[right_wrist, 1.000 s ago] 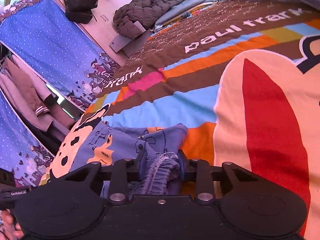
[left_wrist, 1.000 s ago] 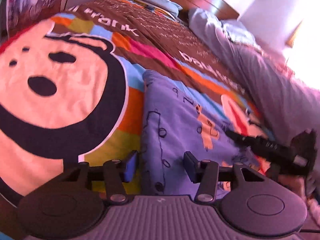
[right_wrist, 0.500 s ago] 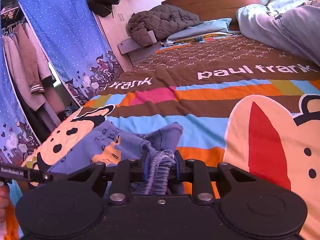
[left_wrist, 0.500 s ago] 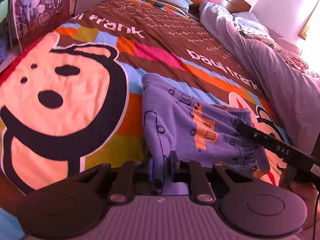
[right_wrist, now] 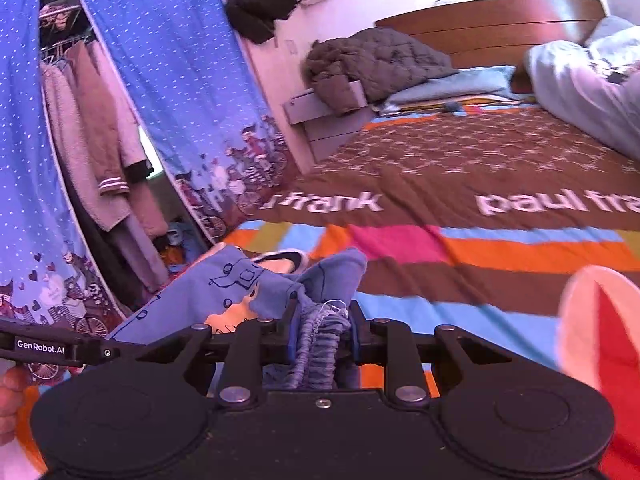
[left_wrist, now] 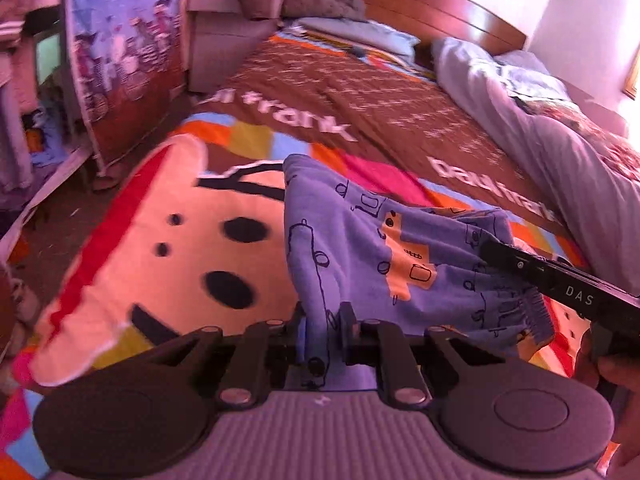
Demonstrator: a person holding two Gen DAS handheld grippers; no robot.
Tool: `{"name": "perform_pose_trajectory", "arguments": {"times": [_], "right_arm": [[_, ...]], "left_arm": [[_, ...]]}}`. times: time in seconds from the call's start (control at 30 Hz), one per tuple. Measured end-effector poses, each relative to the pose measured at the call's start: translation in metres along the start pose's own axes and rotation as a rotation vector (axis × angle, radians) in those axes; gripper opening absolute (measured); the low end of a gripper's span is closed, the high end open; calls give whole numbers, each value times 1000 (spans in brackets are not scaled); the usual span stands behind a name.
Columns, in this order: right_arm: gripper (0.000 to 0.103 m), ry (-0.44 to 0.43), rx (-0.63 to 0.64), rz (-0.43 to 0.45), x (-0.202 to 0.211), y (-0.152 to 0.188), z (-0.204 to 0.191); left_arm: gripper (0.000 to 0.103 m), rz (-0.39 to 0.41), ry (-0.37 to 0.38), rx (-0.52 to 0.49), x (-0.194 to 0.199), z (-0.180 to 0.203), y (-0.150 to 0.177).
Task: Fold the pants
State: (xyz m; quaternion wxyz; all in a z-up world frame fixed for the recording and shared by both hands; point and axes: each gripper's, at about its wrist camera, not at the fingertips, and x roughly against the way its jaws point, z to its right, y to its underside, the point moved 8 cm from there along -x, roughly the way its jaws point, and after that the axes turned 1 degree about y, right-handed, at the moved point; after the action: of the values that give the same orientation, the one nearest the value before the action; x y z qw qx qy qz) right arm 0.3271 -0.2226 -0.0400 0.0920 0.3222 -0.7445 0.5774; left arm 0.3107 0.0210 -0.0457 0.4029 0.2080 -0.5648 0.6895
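Left wrist view: the left gripper [left_wrist: 322, 332], two black jointed fingers on a ribbed grey body, is clamped on a thin fold of soft blue pants [left_wrist: 360, 248]. The jaws have just closed in, and the cloth is pinched flat between the pads. The pants are knit cotton printed with dark line drawings and orange patches. They hang stretched between the two grippers, lifted off a bedspread [left_wrist: 160, 240], a smooth quilt with a large peach cartoon face, bright stripes and a brown band with white lettering. A rumpled pale grey duvet [left_wrist: 540, 140] lies along the far right side of the bed. The other tool's black bar crosses in at right, held by a hand [left_wrist: 608, 376].

Right wrist view: the right gripper [right_wrist: 322, 336], also black, grips the gathered elastic waistband [right_wrist: 316, 344], ribbed and frayed with loose threads. Its jaws have just narrowed a little onto this thick bunch. Beyond stand a curved wooden headboard [right_wrist: 500, 24], a puffy quilted brown jacket [right_wrist: 372, 60] and blue dotted curtains [right_wrist: 168, 80].
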Motion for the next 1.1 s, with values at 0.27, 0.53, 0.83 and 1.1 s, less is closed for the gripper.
{"name": "perform_pose_trajectory", "arguments": {"times": [0.27, 0.53, 0.83, 1.1], "right_arm": [[25, -11, -42, -127, -68, 35, -16], [26, -2, -62, -151, -76, 51, -8], [53, 61, -66, -157, -49, 44, -11], [87, 88, -80, -66, 23, 35, -33]], "left_arm": [[18, -69, -31, 96, -34, -62, 21], [24, -50, -19, 97, -33, -66, 25], [69, -24, -116, 21, -4, -55, 21], [98, 83, -160, -42, 48, -33, 22]]}}
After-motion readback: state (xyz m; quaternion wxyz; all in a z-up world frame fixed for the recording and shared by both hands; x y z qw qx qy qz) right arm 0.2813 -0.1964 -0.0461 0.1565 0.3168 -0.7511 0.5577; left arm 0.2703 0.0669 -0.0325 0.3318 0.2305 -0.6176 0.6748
